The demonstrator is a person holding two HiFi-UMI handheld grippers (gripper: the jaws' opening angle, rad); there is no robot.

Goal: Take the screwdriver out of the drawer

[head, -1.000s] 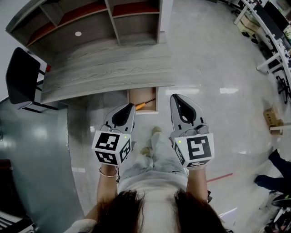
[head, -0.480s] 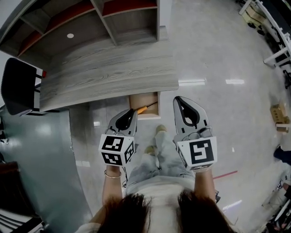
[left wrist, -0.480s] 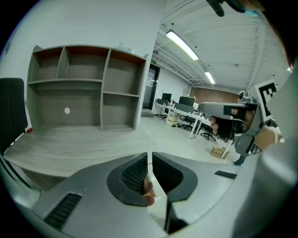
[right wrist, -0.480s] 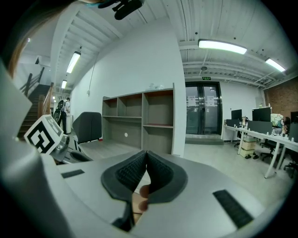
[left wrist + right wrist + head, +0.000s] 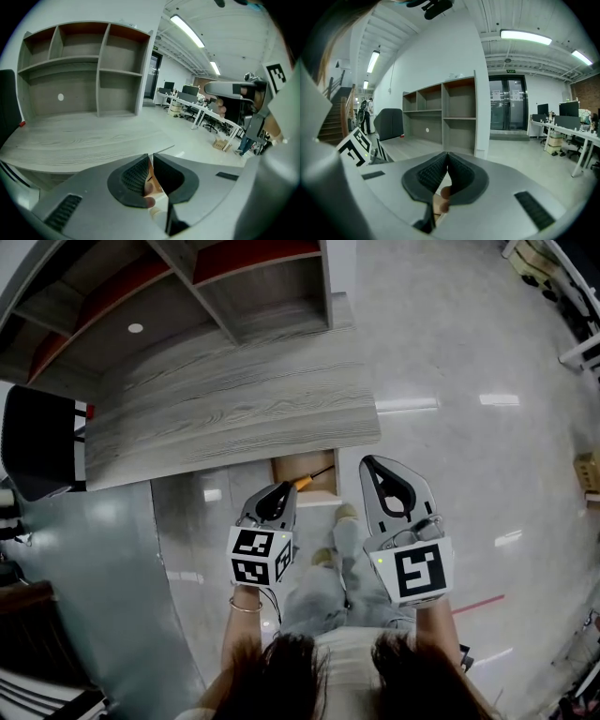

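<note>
- Screwdriver with orange handle (image 5: pixel 310 478) lies in the pulled-out pale wooden drawer (image 5: pixel 278 474) under the grey wood-grain tabletop (image 5: pixel 234 418)
- Your left tongs (image 5: pixel 280 494), pinched together and empty, hang nearest it, placed to reach
- Right tongs (image 5: pixel 376 469) likewise closed, idle

Grey wood-grain tabletop (image 5: pixel 234 409); tan wooden drawer (image 5: pixel 286 468); orange-handled screwdriver (image 5: pixel 306 481); glossy pale grey floor (image 5: pixel 450 352).

the screwdriver (image 5: pixel 312 477) lies in the drawer (image 5: pixel 285 469) below the front edge of the desk (image 5: pixel 225 409).
</note>
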